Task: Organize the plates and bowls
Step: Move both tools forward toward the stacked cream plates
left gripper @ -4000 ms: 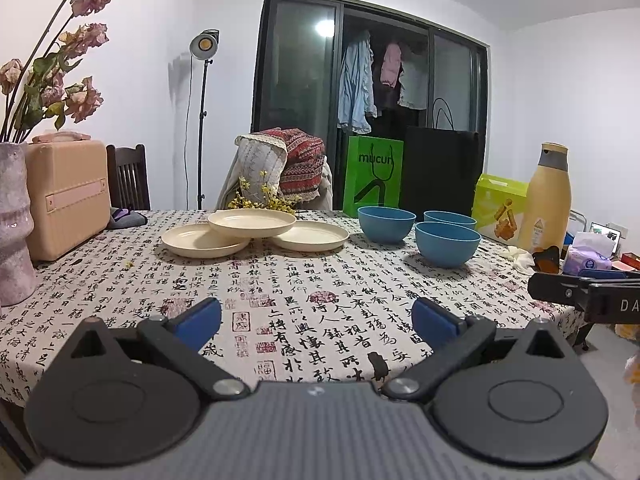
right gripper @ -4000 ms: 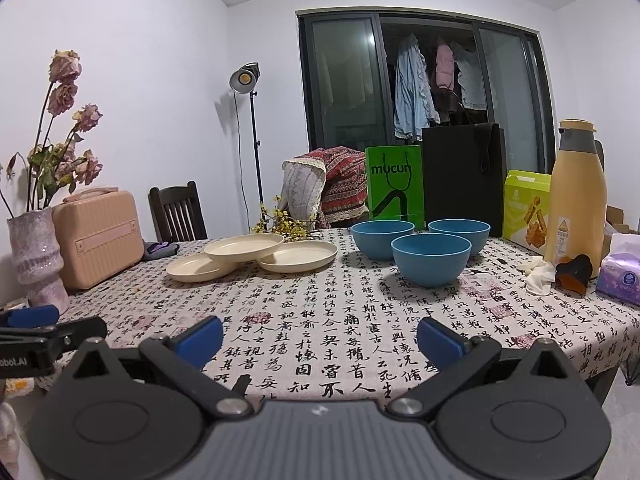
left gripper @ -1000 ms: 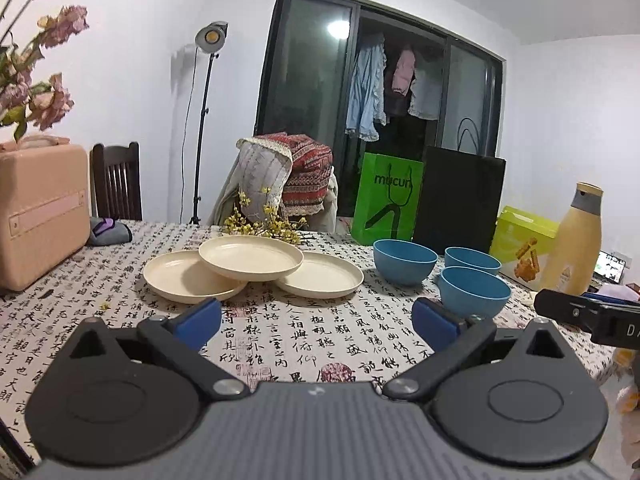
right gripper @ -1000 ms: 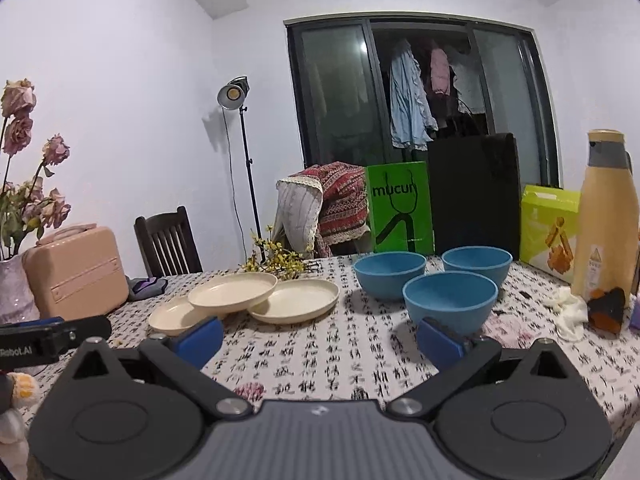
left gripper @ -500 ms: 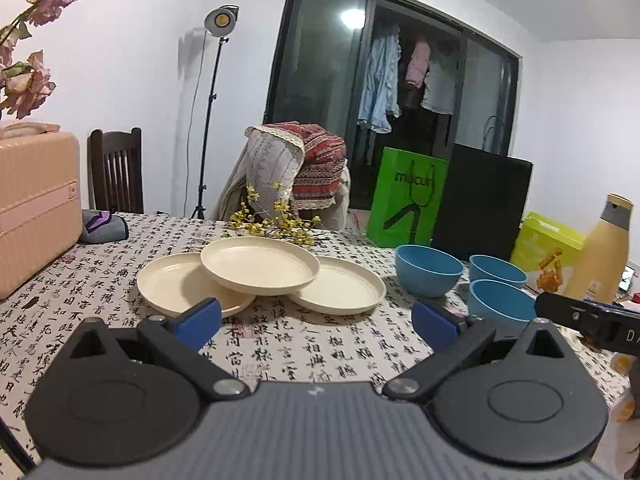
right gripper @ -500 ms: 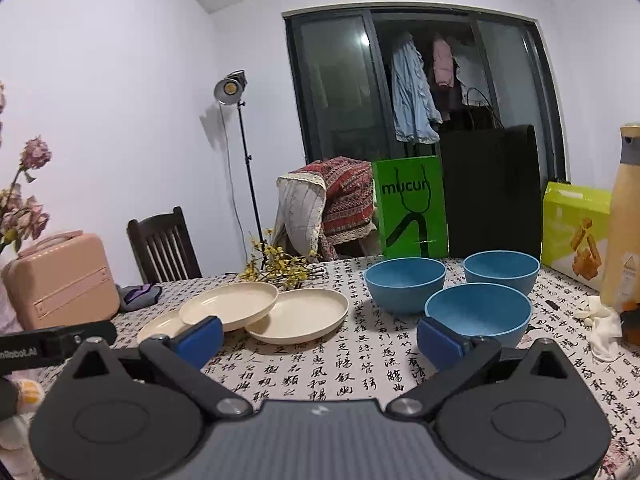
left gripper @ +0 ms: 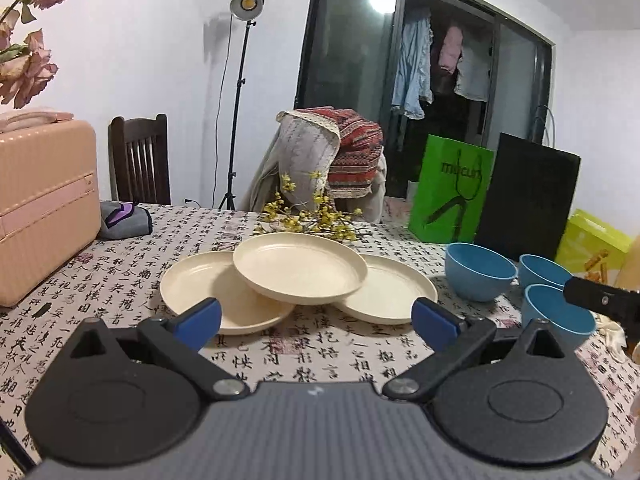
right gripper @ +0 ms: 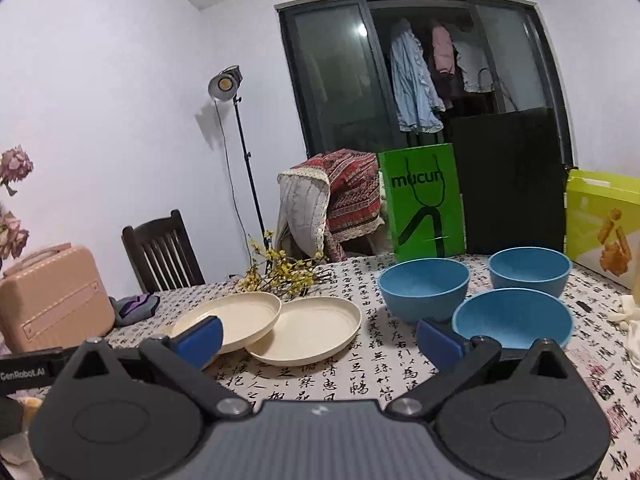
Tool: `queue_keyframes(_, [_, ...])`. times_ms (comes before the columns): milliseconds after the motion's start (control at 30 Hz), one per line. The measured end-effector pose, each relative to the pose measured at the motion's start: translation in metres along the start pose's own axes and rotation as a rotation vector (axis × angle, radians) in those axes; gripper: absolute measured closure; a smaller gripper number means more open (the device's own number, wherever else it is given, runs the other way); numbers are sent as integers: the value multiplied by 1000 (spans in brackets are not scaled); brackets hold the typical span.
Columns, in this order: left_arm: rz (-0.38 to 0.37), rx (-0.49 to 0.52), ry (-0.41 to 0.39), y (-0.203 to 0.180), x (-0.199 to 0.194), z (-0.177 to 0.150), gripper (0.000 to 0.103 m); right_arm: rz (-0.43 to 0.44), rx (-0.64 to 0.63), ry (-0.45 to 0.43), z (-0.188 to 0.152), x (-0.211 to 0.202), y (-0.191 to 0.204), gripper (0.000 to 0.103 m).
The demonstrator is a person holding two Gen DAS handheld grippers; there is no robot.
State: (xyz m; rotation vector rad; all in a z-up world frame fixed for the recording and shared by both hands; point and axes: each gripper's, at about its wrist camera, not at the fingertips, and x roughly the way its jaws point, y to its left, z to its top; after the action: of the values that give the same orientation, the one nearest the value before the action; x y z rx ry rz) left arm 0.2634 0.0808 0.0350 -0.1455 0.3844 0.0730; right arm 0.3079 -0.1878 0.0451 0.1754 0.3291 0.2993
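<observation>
Three cream plates lie overlapping on the patterned tablecloth: a top plate [left gripper: 300,268] rests on a left plate [left gripper: 208,292] and a right plate [left gripper: 392,288]. To their right stand three blue bowls, the nearest bowl [right gripper: 512,318] just ahead of my right gripper [right gripper: 318,338], with a left bowl [right gripper: 424,288] and a far bowl [right gripper: 530,270] behind it. My left gripper [left gripper: 316,320] hovers open in front of the plates, holding nothing. The right gripper is open too, empty, its right finger close to the nearest bowl. Part of the right gripper's body [left gripper: 604,304] shows in the left wrist view.
A pink case [left gripper: 44,208] and dried flowers [left gripper: 24,40] stand at the left. Yellow flower sprigs [left gripper: 316,216] lie behind the plates. A green bag [right gripper: 424,200], black bag [right gripper: 508,180] and yellow box [right gripper: 604,220] line the back right. Chairs stand behind the table.
Both grippers have moved forward over the table toward the dishes, so the plates and bowls loom larger. Both stay open and nothing has been taken hold of.
</observation>
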Motion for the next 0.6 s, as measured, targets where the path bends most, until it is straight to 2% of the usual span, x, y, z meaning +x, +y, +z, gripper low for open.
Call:
queue_keyframes(200, [9,-26,22,8,16,14,0,14,-5,28,7,27,6,0])
queue_keyframes(300, [-21,-57,58,11,25,23,0,14,2,41,12,39,7,0])
queue_keyframes(467, [5,-48,32,9,32,30,0,16,2,43,21,56,11,0])
queue_keyframes(600, [17,-58,41,13,43,38,0,7,-17,60,28,71,15,0])
